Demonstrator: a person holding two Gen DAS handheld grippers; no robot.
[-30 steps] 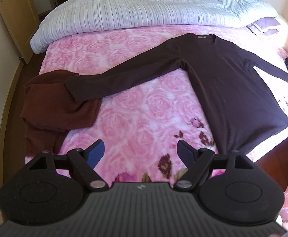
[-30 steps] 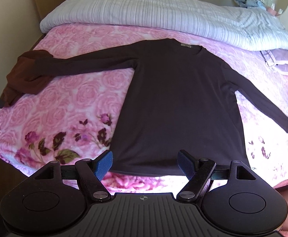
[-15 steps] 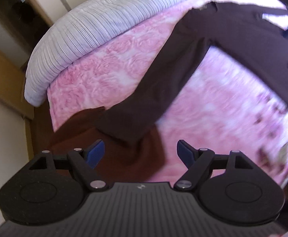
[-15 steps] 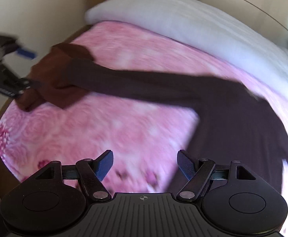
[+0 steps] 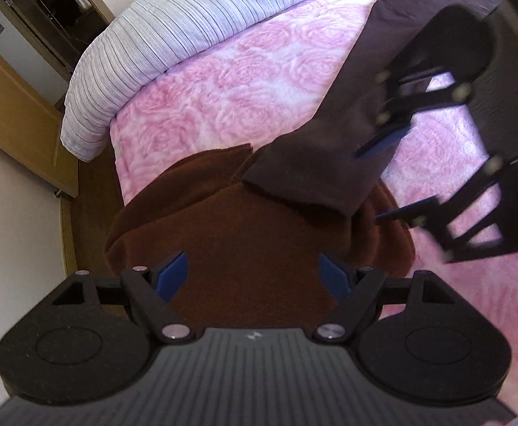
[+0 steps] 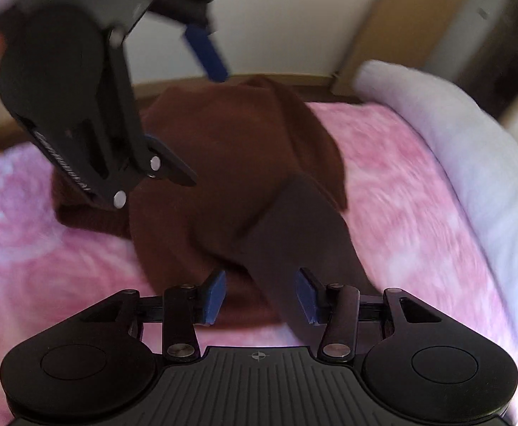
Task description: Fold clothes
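The dark purple long-sleeved knit top (image 5: 393, 35) is lying spread on the bed with the pink rose-patterned fleece cover (image 5: 223, 81). Its sleeve (image 5: 330, 149) is running from about one o'clock in the left wrist view down toward the centre, and the cuff end is resting on top of the rust-brown folded knit garment (image 5: 244, 248) at the bed's edge.

The left tool (image 5: 252, 277) is hanging over the brown garment with its blue-padded jaws standing wide apart and nothing between them. The sleeve's cuff is lying just ahead of it, at about twelve to one o'clock from the fingertips, not touching them.

The right tool (image 6: 260, 296) is pointing down at the sleeve. In its own view the dark sleeve is passing between the two blue pads (image 6: 214, 296) from six o'clock up toward one o'clock, with the brown garment beneath and to the left. Its jaws are closing, half apart, and the pads are not yet pressing on the cloth as far as the blurred frame shows. In the left wrist view this tool (image 5: 390, 177) is appearing at three o'clock, one finger over the sleeve and the other beside the cuff.

A pale grey striped quilt (image 5: 195, 25) is lying rolled across the head of the bed, at eleven o'clock.
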